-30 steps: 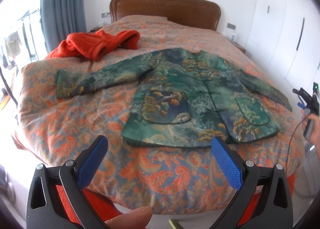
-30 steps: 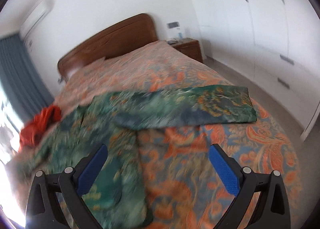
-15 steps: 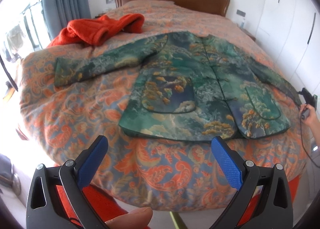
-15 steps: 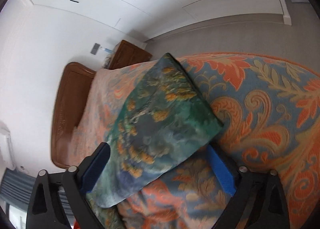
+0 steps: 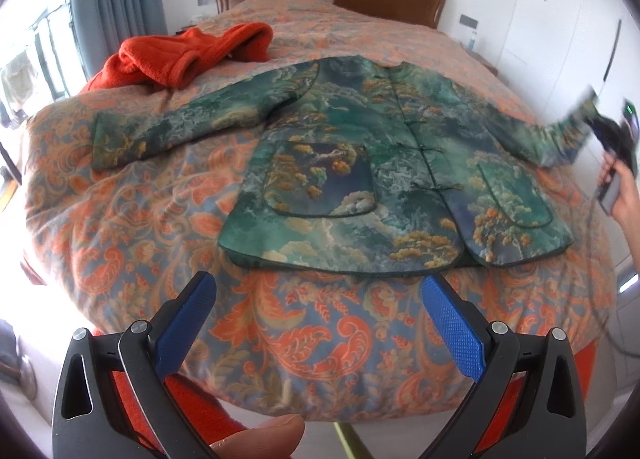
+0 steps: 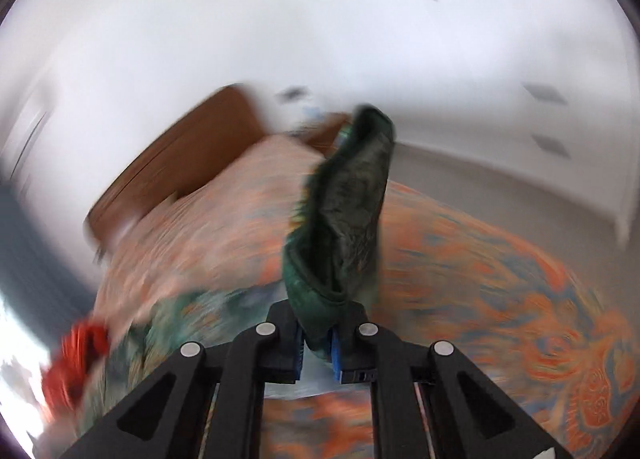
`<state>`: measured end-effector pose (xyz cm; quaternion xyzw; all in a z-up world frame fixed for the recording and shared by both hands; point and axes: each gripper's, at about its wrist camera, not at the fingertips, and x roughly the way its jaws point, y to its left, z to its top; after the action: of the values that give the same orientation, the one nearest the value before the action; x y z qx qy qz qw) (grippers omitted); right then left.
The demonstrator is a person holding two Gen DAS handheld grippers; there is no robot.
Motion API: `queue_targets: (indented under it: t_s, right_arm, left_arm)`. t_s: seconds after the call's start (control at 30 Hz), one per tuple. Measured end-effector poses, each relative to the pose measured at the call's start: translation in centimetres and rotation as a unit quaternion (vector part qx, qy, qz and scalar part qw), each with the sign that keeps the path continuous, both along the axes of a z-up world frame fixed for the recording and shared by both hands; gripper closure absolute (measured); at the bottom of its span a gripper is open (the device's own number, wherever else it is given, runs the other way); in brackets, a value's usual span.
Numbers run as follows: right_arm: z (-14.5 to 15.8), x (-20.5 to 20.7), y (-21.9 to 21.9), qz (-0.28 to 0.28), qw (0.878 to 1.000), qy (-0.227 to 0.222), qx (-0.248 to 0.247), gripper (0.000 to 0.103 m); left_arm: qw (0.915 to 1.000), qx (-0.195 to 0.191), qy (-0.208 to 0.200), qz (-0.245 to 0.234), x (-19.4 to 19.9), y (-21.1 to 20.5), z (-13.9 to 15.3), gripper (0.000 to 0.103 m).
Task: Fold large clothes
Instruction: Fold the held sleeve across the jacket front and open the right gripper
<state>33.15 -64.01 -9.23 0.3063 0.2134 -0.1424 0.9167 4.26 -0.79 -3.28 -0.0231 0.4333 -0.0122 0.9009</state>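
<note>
Our left gripper (image 5: 318, 321) has its blue jaws spread wide with nothing between them. It hangs over the foot of the bed (image 5: 120, 219), at about 6 o'clock in the left view.

At 10 o'clock in that view an orange garment (image 5: 188, 55) sits in a heap. It is close to the jacket's left sleeve but we cannot tell if they touch. The green jacket (image 5: 392, 171) lies flat in the middle of the bed, front side up, buttons done, with its left sleeve stretched out toward 9 o'clock.

At 3 o'clock our right gripper (image 6: 316, 351) is squeezed tight on the cuff of the other sleeve (image 6: 348, 211). The cuff is lifted off the bed and sticks up toward 12 o'clock in the right view. That view is blurry.

We think this is the first fold: bringing the right sleeve over the jacket body. Next we need to carry the cuff across toward the buttons, lay it flat, and let go. Our left gripper could then go for the far sleeve.
</note>
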Motion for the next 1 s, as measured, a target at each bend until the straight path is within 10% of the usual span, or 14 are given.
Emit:
queue_targets:
  t_s: [0.17, 0.47, 0.6, 0.67, 1.0]
  right_arm:
    - [3.7, 4.3, 14.7, 0.143, 0.984, -0.005, -0.105, 0.093]
    - [-5.5, 9.5, 31.6, 0.273, 0.943, 0.114, -0.152, 0.092]
    - [-9.0, 7.5, 33.2, 0.293, 0.932, 0.146, -0.153, 0.073]
    - [-8.9, 6.0, 32.8, 0.309, 0.931, 0.140, -0.139, 0.041]
    - [-5.3, -10.3, 30.5, 0.264, 0.952, 0.036, -0.151, 0.032]
  left_arm:
    - [0.9998, 0.005, -0.020, 0.010, -1.1, 0.6, 0.8, 0.000]
    - [0.9977, 0.037, -0.020, 0.052, -2.8, 3.5, 0.0, 0.000]
    - [0.9979, 0.038, -0.012, 0.050, -2.0, 3.4, -1.0, 0.000]
    - [0.9987, 0.030, -0.010, 0.040, -1.4, 2.9, -1.3, 0.000]
    - [0.9860, -0.124, 0.005, -0.112, 10.3, -4.3, -0.7, 0.000]
